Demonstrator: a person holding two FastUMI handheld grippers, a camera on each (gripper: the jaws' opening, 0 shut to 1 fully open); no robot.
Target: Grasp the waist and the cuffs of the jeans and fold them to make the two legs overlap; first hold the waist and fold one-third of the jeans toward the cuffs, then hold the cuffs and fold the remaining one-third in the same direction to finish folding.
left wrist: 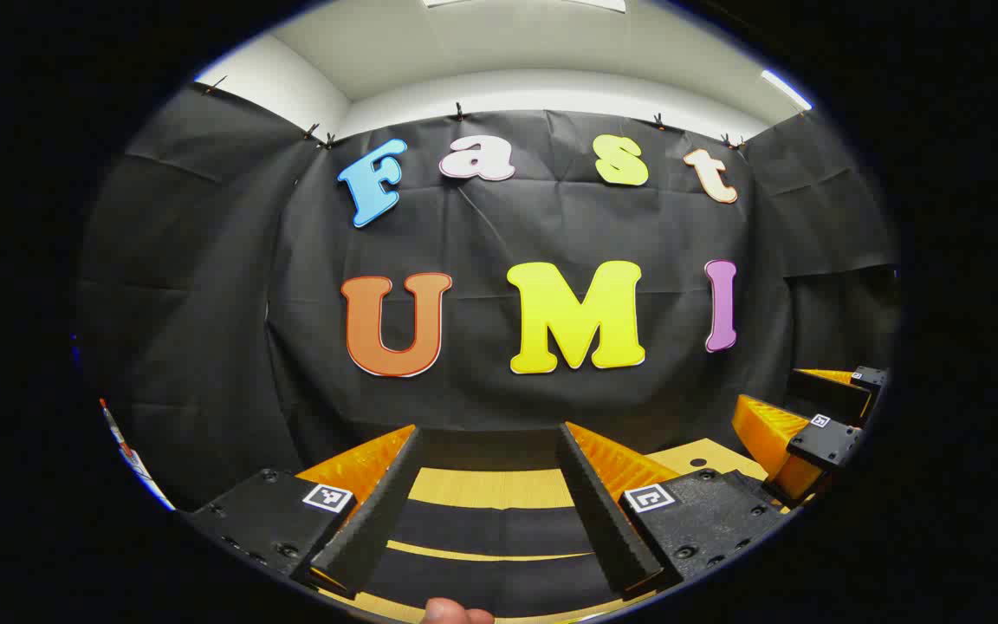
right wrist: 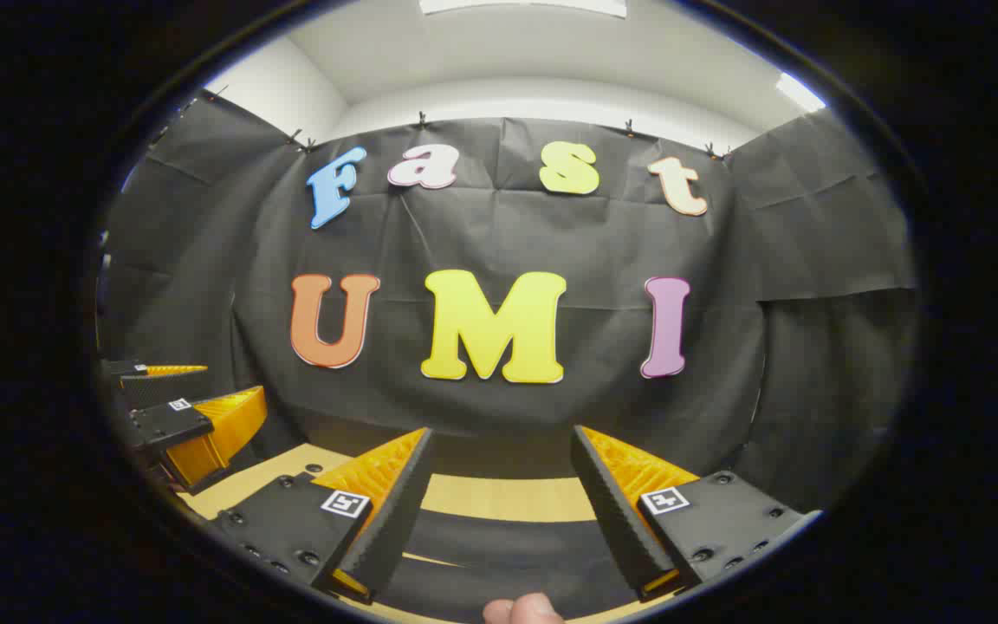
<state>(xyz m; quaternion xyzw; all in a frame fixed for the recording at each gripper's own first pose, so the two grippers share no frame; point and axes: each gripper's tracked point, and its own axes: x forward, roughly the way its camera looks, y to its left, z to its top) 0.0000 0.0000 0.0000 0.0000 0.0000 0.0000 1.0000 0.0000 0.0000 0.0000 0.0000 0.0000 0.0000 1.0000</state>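
- Indoors: pale wooden worktop [left wrist: 499, 488] against black cloth wall [left wrist: 204, 286], white ceiling [left wrist: 508, 43] above.
- Dark jeans [left wrist: 490, 529] flat across worktop's near edge.
- Left gripper [left wrist: 490, 438] and right gripper [right wrist: 502, 438] spread wide, empty.
- Square coded markers [left wrist: 327, 497]; nothing readable.

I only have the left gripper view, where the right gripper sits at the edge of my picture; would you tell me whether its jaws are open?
Observer: Yes. In the right gripper view the right gripper stands open, its two fingers wide apart with nothing between them.
Operator: Thank you. And what lies beneath it?
Observer: A dark cloth, probably the jeans, lies across the wooden table below those fingers. I cannot tell whether they touch it.
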